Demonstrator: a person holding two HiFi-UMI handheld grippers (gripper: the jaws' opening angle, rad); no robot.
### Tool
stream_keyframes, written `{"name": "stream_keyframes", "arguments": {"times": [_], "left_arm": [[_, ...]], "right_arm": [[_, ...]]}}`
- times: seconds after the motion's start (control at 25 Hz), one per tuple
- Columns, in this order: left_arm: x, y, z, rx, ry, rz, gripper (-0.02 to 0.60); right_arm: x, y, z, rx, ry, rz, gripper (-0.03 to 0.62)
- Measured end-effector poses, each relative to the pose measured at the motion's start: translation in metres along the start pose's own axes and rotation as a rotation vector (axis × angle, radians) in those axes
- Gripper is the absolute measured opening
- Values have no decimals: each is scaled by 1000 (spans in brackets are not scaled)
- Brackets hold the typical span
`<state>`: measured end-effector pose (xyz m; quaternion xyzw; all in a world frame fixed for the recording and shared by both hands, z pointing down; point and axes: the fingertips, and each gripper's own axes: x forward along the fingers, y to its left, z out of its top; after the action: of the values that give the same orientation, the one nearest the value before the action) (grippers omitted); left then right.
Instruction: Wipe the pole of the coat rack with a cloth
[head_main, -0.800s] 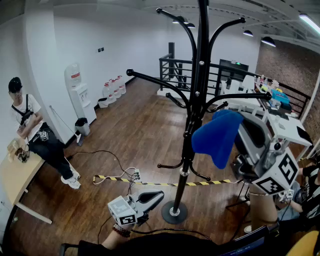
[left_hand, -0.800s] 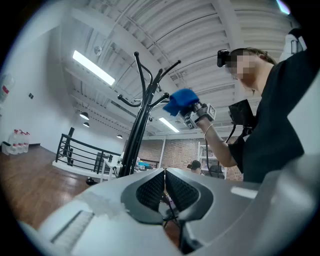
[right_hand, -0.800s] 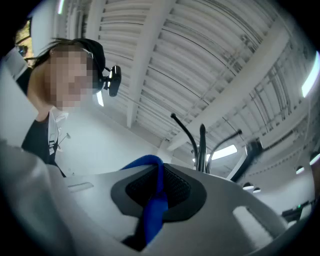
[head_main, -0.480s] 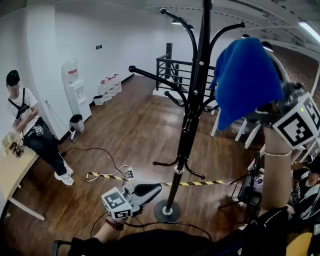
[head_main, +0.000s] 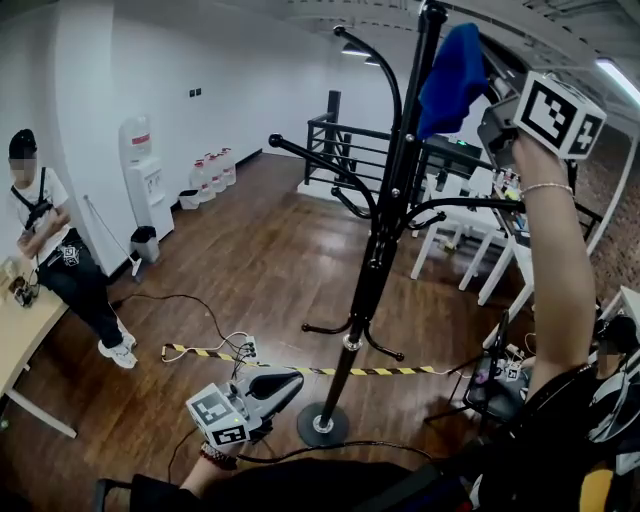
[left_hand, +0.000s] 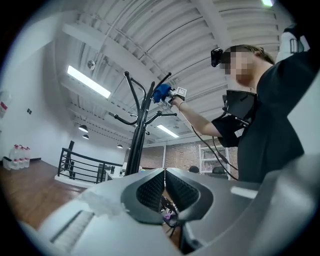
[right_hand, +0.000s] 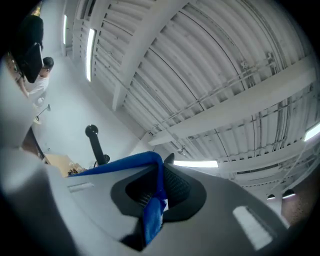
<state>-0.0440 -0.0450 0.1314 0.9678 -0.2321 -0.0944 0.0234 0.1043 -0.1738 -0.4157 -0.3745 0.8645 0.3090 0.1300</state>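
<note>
**A:** Where is the cloth (head_main: 452, 78) sitting right now?

**B:** It is hanging high up, just to the right of the coat rack's pole (head_main: 385, 230), near the pole's top. I cannot tell whether it is touching the pole.

**A:** What is holding it?

**B:** The right gripper (right_hand: 162, 170) is holding it. Its fingers (right_hand: 180, 186) are clamping a fold of the blue fabric, and the rest is draping over the tips and trailing down between them. The person's arm is reaching up to the right of the pole.

**A:** And the left gripper (head_main: 290, 380)?

**B:** It is hovering low, just left of the pole's round base (head_main: 322, 425), with its tips pointing toward the pole. Its fingers (left_hand: 150, 187) are pressing together with nothing between them.

**A:** What else is showing around the pole?

**B:** A strip of yellow-and-black tape (head_main: 300, 369) is running across the wood floor behind the pole. White chairs (head_main: 470, 240) are standing to its right. Far to its left, a person (head_main: 55, 250) is leaning by a desk (head_main: 20, 345), and a water dispenser (head_main: 140, 175) is standing against the wall.
</note>
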Motion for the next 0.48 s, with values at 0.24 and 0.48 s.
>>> {"name": "stream_keyframes", "arguments": {"times": [0.24, 0.48], "left_arm": [[-14, 11, 10, 3, -19, 46, 14], [-18, 10, 22, 8, -46, 49, 14]], "right_arm": [[24, -23, 4, -25, 20, -48, 25], [37, -27, 25, -90, 4, -84, 25]]}}
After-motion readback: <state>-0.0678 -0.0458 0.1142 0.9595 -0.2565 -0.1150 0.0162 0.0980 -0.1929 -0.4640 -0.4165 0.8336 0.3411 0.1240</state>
